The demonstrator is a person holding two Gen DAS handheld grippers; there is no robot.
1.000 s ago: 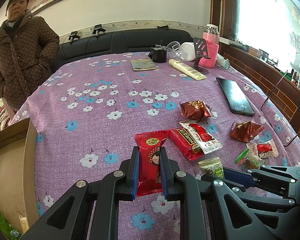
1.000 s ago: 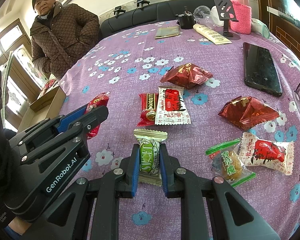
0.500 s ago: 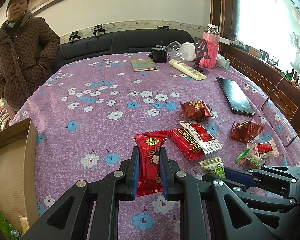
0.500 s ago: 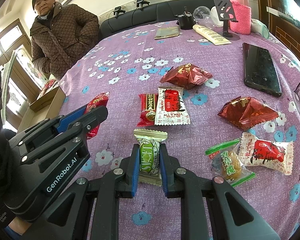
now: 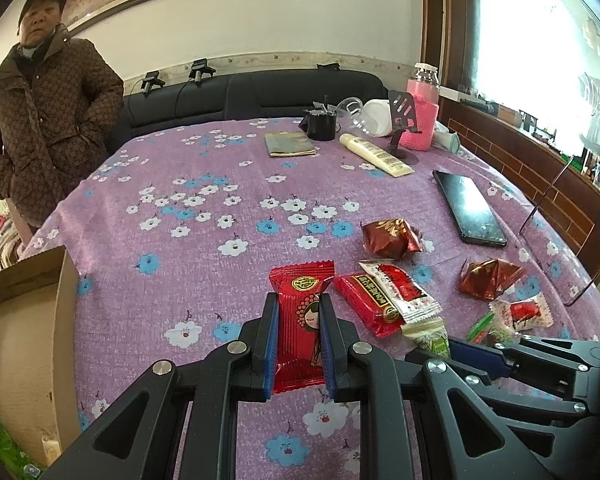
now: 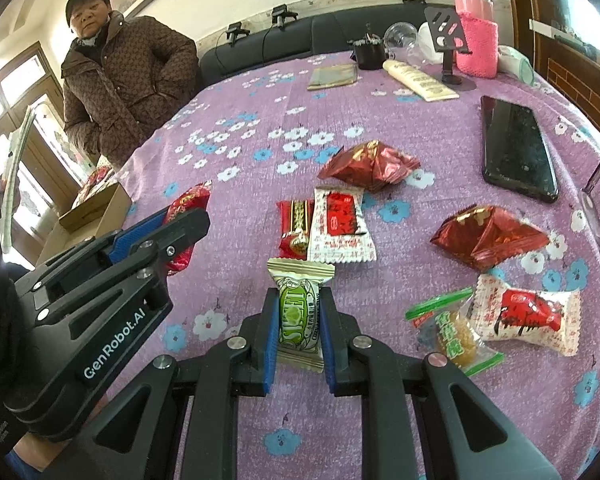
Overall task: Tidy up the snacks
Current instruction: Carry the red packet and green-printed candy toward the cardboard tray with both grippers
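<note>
Nothing moved; only right view shows green snack (image 6: 299,312) clamped.

The side of the left gripper (image 6: 188,226), seen from the right wrist camera, carries the white lettering "GenRobot.AI". The white and red snack packet (image 6: 340,226) lying on the purple cloth bears a printed line that appears to read "ALL IS WELL", though it is small. The other wrappers carry print too small or distorted to read.
</note>
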